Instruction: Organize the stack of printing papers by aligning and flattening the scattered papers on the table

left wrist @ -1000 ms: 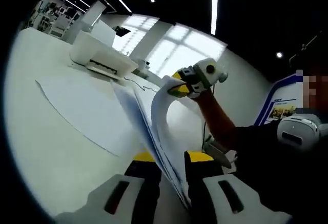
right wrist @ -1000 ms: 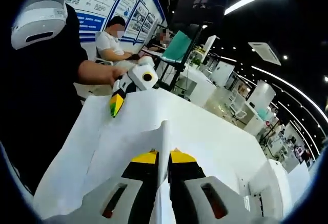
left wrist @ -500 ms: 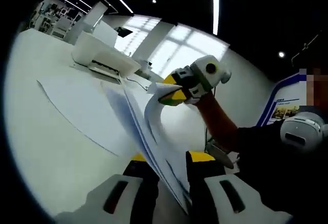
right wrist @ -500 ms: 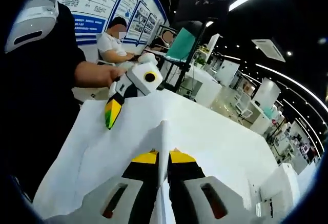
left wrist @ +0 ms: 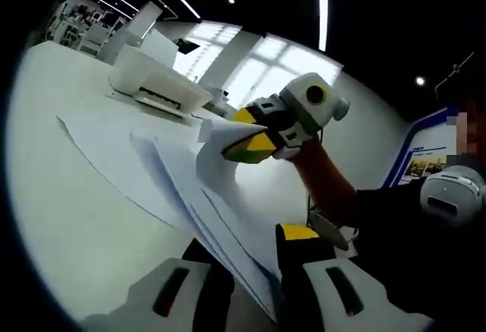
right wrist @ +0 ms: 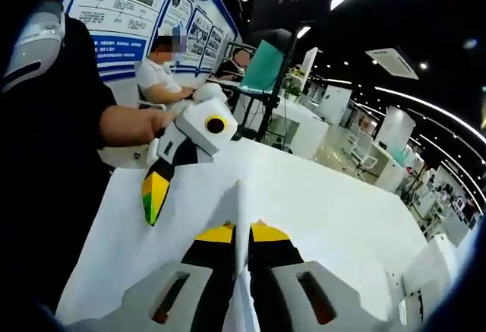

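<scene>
— Jaws first: how do they stand on the left gripper (left wrist: 254, 252)?

— Both yellow-tipped jaws rise from six o'clock in the left gripper view, closed on the stack of papers (left wrist: 220, 218). The sheets stand on edge between them, fanning up toward eleven o'clock, and the near jaw's tip is partly hidden behind the paper.

— And the right gripper (right wrist: 241, 235)?

— Pressed together on a raised fold of paper in the right gripper view. The thin white edge runs straight up from between the tips toward twelve o'clock.

— Do the two grippers see each other?

— Yes. In the left gripper view the right gripper sits just past centre at one o'clock, nipping the top corner of the stack, with a bare forearm (left wrist: 323, 180) behind it running down toward four o'clock. In the right gripper view the left gripper comes in at ten o'clock, its green and yellow tip pointing down at the sheet.

— Where does the rest of the paper lie?

— A loose sheet (left wrist: 106, 153) lies flat on the white table (left wrist: 53, 218) at nine o'clock, beside the held stack.

— Farther off?

— A white printer (left wrist: 156, 85) stands on the table at eleven o'clock, bright windows (left wrist: 258, 70) behind it. In the right gripper view a seated person (right wrist: 163, 81) at eleven o'clock, wall posters (right wrist: 125, 5) above.
</scene>
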The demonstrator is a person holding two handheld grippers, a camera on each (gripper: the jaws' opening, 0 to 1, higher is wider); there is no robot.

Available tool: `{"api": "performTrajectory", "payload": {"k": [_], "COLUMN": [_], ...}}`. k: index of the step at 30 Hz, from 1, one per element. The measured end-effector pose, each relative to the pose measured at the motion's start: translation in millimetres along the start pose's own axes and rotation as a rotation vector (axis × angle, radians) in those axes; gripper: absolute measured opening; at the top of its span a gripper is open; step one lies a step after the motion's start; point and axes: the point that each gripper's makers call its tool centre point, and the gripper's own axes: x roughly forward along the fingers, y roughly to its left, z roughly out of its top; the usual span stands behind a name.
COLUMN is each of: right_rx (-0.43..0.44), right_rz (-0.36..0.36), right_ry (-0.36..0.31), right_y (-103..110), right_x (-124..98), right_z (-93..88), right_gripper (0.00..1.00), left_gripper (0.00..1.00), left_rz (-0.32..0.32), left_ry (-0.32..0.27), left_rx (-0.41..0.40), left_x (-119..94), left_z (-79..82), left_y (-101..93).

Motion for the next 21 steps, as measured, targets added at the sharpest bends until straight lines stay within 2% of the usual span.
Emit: {"api": "performTrajectory", "payload": {"k": [15,21], "right_rx": [0.033,0.056], "right_rz": [0.013,0.012], "right_ry": [-0.037,-0.067], "right_y": [14.8,17.1], "right_x": [15.0,16.0], "right_z": [12.3,16.7], "right_gripper": [0.02,0.03], "left_gripper": [0.25,0.2], "left_rz": [0.012,0.03], "left_ry": [0.004,0.004], "left_rx": [0.002,0.01], "left_x": [0.4,-2.9], "left_z": [-1.3,-0.1], "left_y": [1.3,5.1]}}
